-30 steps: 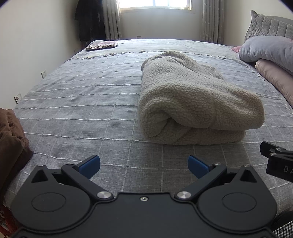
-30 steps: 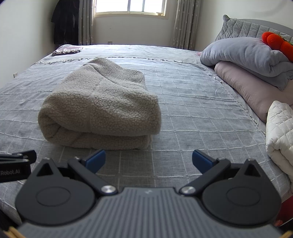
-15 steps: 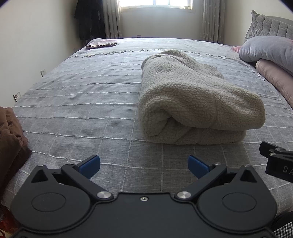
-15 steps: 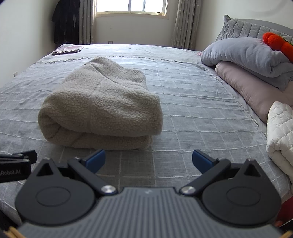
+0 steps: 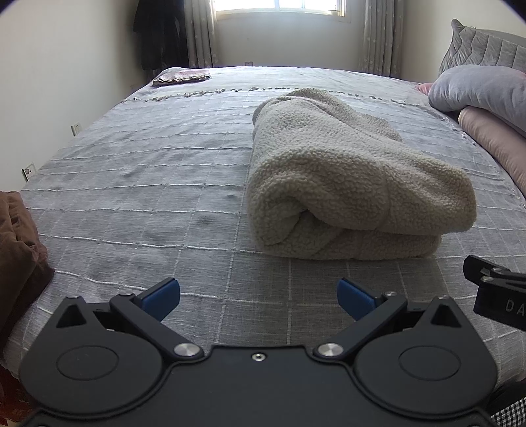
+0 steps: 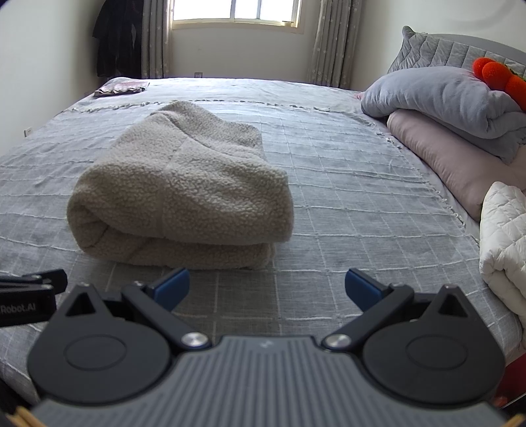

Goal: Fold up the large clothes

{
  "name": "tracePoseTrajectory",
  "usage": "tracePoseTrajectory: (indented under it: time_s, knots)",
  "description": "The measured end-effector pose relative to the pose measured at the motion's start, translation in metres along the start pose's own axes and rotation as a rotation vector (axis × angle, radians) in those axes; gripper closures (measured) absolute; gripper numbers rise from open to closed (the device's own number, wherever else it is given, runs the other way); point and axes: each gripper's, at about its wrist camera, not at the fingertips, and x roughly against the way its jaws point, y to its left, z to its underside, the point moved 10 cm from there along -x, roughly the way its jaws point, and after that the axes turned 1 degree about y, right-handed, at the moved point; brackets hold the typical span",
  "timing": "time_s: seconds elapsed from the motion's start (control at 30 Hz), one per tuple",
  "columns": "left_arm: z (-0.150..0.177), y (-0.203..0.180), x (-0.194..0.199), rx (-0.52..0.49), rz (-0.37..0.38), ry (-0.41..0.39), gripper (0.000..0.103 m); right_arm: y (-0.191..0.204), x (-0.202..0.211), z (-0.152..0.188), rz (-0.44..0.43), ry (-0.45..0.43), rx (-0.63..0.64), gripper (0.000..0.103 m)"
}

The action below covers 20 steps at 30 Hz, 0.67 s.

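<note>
A beige fleece garment (image 5: 348,177) lies folded into a thick bundle on the grey checked bedspread (image 5: 138,184), its rolled fold facing the cameras and its narrower end pointing toward the window (image 6: 235,11).

The left gripper (image 5: 258,297) hangs above the bedspread just short of the garment's near edge, its blue-padded fingers (image 5: 162,294) spread wide with nothing between them. The right gripper (image 6: 266,289) sits likewise in front of the garment (image 6: 184,190), its fingers (image 6: 361,289) parted and empty; neither touches the fleece. Each gripper shows at the edge of the other's view, so the two are side by side.

To the right of the garment, grey bedding (image 6: 437,95) is stacked on a pink pillow (image 6: 453,161), with a white quilted item (image 6: 503,236) nearer the camera and an orange plush object (image 6: 496,74) on top of the grey bedding. A brown cloth (image 5: 16,249) lies at the bedspread's left edge, and a small folded pinkish textile (image 5: 180,76) rests at the far corner beyond the garment.
</note>
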Motion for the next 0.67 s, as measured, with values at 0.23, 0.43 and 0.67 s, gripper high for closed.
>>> tracePoseTrajectory:
  time_s: [0.23, 0.43, 0.67]
  knots:
    - [-0.0004, 0.0023, -0.0021, 0.003, 0.000, 0.003, 0.000, -0.0001, -0.0003, 0.0001, 0.000, 0.000, 0.000, 0.000]
    - [-0.0002, 0.0021, -0.0024, 0.002, 0.002, 0.005, 0.000, 0.0000, 0.0001, 0.0000, -0.001, 0.000, 0.000, 0.000]
    - [0.0013, 0.0046, -0.0058, 0.010, -0.006, 0.004, 0.000, 0.0009, -0.0025, 0.0011, -0.001, 0.002, -0.003, 0.000]
